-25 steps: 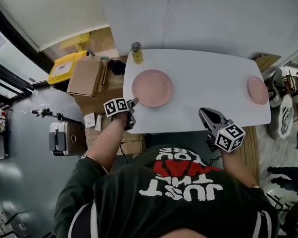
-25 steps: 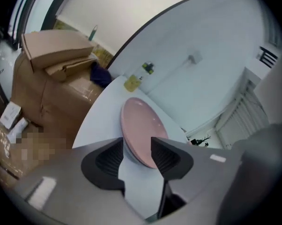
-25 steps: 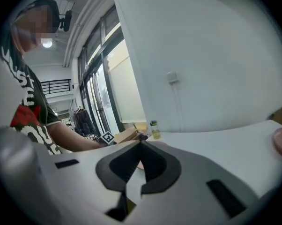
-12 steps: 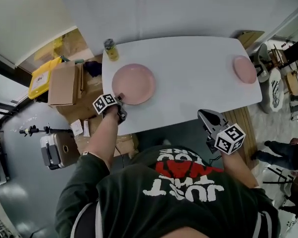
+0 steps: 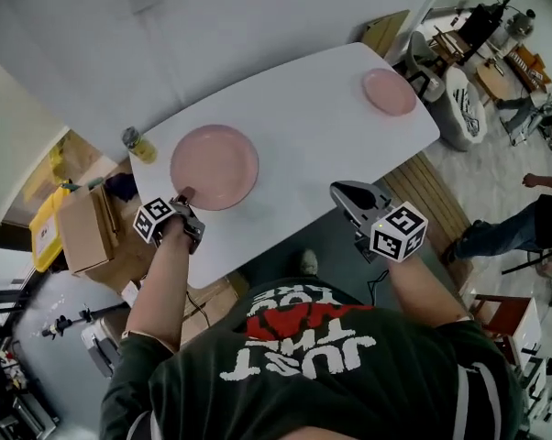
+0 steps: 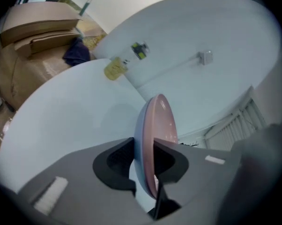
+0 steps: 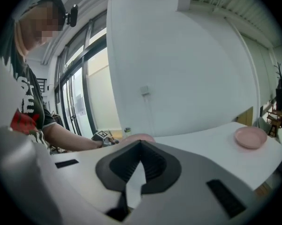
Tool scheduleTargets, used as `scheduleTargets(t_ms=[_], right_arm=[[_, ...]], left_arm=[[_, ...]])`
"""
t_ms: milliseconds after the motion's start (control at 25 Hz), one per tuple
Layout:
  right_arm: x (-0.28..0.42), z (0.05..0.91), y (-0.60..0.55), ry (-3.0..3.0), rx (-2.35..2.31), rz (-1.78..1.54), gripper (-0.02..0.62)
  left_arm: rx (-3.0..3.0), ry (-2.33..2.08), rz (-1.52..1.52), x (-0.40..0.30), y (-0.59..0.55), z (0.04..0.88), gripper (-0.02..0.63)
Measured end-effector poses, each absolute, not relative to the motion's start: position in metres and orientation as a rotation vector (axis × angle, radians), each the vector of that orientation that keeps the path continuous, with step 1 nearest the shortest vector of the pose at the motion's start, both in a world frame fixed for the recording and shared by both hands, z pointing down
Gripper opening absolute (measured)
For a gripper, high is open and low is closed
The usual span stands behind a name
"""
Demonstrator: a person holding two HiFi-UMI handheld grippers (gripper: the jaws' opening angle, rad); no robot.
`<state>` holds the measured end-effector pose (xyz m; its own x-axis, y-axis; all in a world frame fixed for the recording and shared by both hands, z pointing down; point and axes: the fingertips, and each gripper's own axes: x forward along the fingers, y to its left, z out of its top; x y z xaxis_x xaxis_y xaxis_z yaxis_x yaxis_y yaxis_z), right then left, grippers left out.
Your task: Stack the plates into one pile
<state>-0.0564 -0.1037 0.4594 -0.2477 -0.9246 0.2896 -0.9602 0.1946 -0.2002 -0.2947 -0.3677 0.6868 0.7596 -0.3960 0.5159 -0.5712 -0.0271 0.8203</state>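
Left claw point(image 6: 144, 143) just been closing, now pinching near rim of big pink plate point(image 5: 215, 166), left end of table point(image 5: 303, 159). Small plate point(image 5: 389, 91) at far right corner. Right claw point(image 7: 140, 145) pressed together, empty I think. Plate looks stiff, glossy, probably slippery and chippable, so grip rim deep.

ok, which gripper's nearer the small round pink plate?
Right. Right gripper hovers well short of the small plate; left gripper is farther, its jaws just closing on the large round pink plate's rim.
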Motion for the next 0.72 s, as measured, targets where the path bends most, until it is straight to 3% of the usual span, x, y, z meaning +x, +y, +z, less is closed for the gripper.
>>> scheduleTargets(t_ms=[320, 720], right_arm=[[0.108, 0.427, -0.081, -2.304, 2.075, 0.335, 0.005], [0.268, 0.467, 0.036, -1.971, 2.386, 0.422, 0.005]], left_arm=[[1.848, -0.568, 0.261, -0.013, -0.373, 0.608, 0.078], [1.902, -0.401, 0.466, 0.33, -0.325, 0.636, 0.078]])
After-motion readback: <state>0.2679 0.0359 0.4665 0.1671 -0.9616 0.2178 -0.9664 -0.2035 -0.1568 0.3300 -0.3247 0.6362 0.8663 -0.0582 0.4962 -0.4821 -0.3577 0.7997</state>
